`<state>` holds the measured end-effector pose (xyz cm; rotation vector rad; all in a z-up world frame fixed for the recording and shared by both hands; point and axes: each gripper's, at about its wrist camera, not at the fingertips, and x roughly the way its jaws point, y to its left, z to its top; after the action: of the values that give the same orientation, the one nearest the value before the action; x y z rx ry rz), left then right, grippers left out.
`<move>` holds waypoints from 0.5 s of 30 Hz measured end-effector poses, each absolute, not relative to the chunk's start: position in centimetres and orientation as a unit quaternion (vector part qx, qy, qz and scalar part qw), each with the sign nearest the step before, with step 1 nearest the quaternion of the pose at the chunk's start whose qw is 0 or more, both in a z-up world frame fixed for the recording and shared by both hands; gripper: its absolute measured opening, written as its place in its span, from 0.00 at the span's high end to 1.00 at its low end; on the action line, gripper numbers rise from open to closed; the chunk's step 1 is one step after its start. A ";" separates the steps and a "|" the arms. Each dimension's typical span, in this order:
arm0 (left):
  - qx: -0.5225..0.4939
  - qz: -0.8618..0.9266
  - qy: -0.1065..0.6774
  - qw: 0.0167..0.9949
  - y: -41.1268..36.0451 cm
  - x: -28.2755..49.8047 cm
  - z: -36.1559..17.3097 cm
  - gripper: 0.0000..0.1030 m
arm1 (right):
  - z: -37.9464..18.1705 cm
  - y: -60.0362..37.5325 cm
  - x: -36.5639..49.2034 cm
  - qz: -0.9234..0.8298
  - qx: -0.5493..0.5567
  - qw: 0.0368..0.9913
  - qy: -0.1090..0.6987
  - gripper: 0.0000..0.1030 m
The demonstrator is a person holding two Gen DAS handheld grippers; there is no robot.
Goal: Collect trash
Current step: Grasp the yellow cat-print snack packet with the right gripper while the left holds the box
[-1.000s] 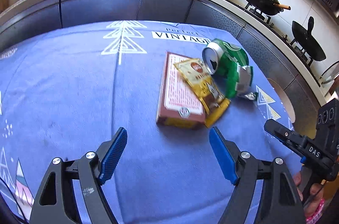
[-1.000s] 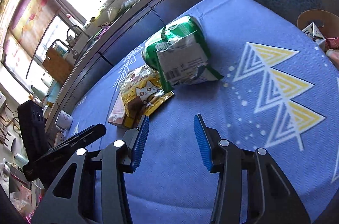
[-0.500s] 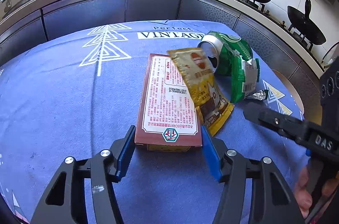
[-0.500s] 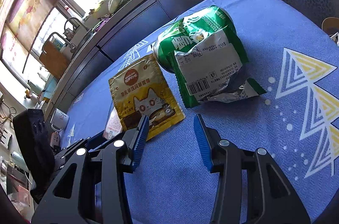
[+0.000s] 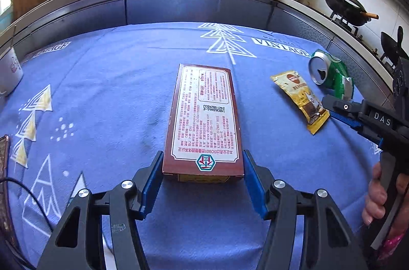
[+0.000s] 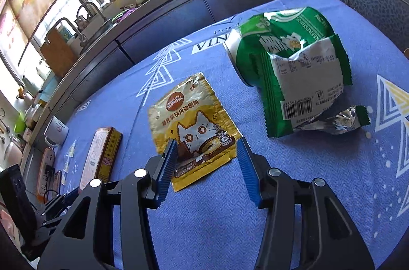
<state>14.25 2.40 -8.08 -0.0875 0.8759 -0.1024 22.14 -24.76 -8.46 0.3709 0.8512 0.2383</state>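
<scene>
Left gripper: clenched across the near short end of the flat maroon cardboard box, one blue pad against each long side. Its jaws had just been closing, with the box between them. The end-on grip is judged deliberate, as the box's width fits the jaw span while its length would not. The box lay label-up on the blue patterned cloth surface, its long axis running towards twelve o'clock from the gripper.

Right gripper: released. Its jaws had just been opening, and they stood either side of the near edge of the flat yellow foil sachet without pressing it. The sachet lay flat on the surface, so a pinch on its edge would likely be needed. In the left wrist view it sat at three o'clock of the box, well apart from it.

Further trash: a crumpled green and white plastic wrapper rested at one o'clock of the sachet, leaning on a green drinks can lying on its side with its opened top towards the box. Neither was touched.

Writing: the cloth read "VINTAGE". The right gripper's body read "DAS". The box label carried dense red Chinese print, inverted to the camera, including "ISO9001", above a green and red emblem. The sachet showed a cartoon cat and Chinese characters. The green packaging read "REFRESHING", and the wrapper bore a barcode. Smaller print was not legible.
</scene>
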 end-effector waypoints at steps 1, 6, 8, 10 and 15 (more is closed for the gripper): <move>-0.042 -0.044 0.425 0.903 2.7 14.1 -8.1 0.41 | -8.4 -24.3 22.1 0.119 0.175 0.886 0.412 0.53; -0.039 -0.037 0.421 0.906 3.3 13.7 -8.3 0.41 | -7.6 -20.5 21.0 0.163 0.129 0.884 0.418 0.53; -0.038 -0.037 0.419 0.906 3.3 13.5 -8.4 0.41 | -7.2 -19.8 20.3 0.176 0.118 0.886 0.413 0.53; -0.036 -0.038 0.417 0.907 3.4 13.4 -8.4 0.41 | -6.7 -19.6 19.8 0.180 0.116 0.886 0.412 0.53; -0.037 -0.040 0.415 0.908 3.2 13.7 -8.4 0.41 | -6.8 -21.9 19.3 0.176 0.178 0.870 0.425 0.53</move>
<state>13.68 3.23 -8.43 -0.0765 0.8566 -0.0835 19.28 -21.93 -6.84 0.3726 0.8887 0.3671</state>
